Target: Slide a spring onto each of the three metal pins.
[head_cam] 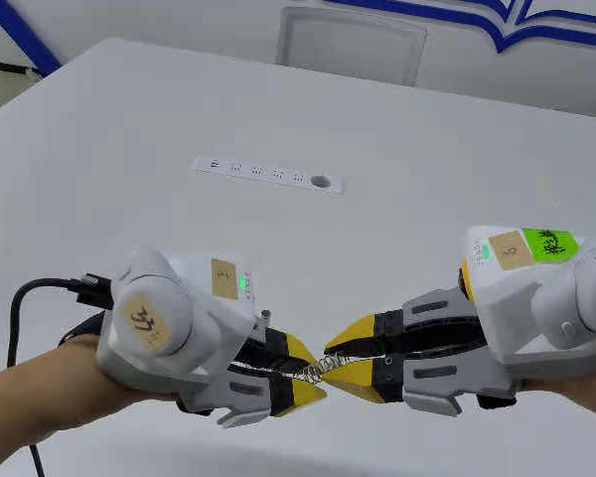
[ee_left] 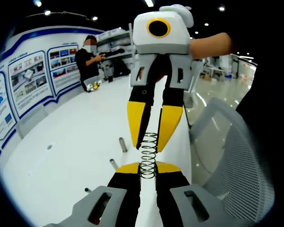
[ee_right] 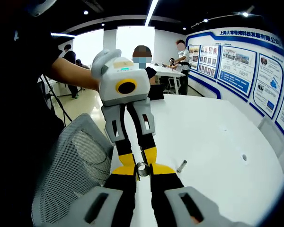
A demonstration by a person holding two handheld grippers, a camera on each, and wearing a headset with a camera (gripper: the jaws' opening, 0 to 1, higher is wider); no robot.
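A small coil spring (head_cam: 316,371) hangs over the white table (head_cam: 129,149), stretched between the two grippers' yellow tips. My left gripper (head_cam: 300,375) is shut on its near end, seen close up in the left gripper view as the spring (ee_left: 148,156) rising from the left gripper (ee_left: 147,169). The right gripper (ee_left: 150,137) comes in from above and pinches the far end. In the right gripper view the spring (ee_right: 142,169) shows end-on as a ring between the tips of my right gripper (ee_right: 142,170). Three short metal pins (ee_left: 123,144) stand on the table below; one pin (ee_right: 181,166) stands beside the tips.
A white power strip (head_cam: 268,172) lies mid-table. A grey chair (head_cam: 350,42) stands at the far edge and a mesh chair (ee_left: 236,156) next to the table. A black cable (head_cam: 25,298) trails from the left gripper. People stand in the background.
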